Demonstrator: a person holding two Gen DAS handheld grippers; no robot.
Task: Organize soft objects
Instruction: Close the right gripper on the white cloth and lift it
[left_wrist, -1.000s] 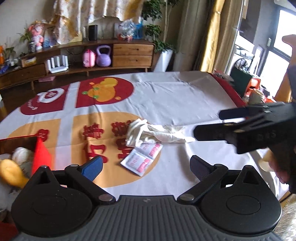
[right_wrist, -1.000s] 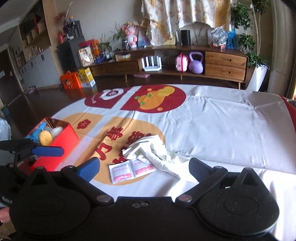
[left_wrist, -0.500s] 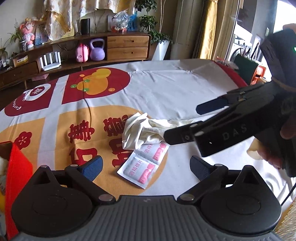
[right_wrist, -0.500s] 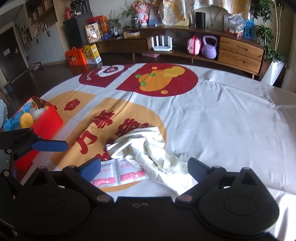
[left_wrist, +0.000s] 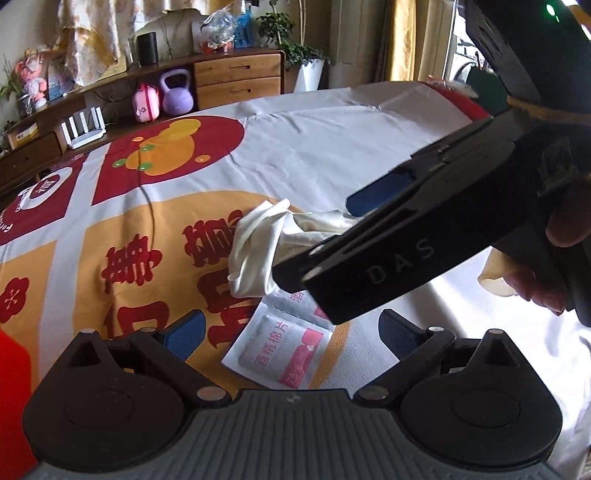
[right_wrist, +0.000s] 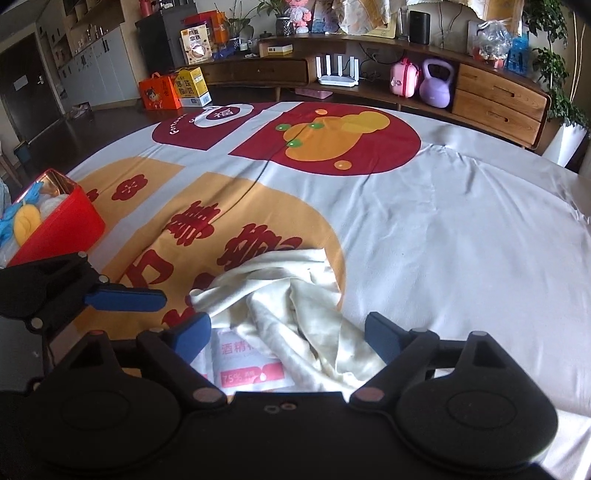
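A crumpled cream cloth lies on the printed tablecloth, partly covering two pink-and-white wipe packets. My right gripper hangs low over the cloth. Its jaws are closing, the cloth lies between them, and the pads are not pressing on it. In the left wrist view the cloth sits ahead and the packets lie just under my left gripper, which is open and holds nothing. The right gripper crosses that view from the right and hides part of the cloth. One blue finger of the left gripper shows at the left.
A red box with several soft toys stands at the table's left edge. The round table's cloth stretches bare to the right. A wooden sideboard with a purple kettlebell stands beyond. A person's hand holds the right gripper.
Both grippers have sunk and closed in on the cloth and packets. The right gripper's jaws have narrowed a little. The red box has slid almost out of the left wrist view.
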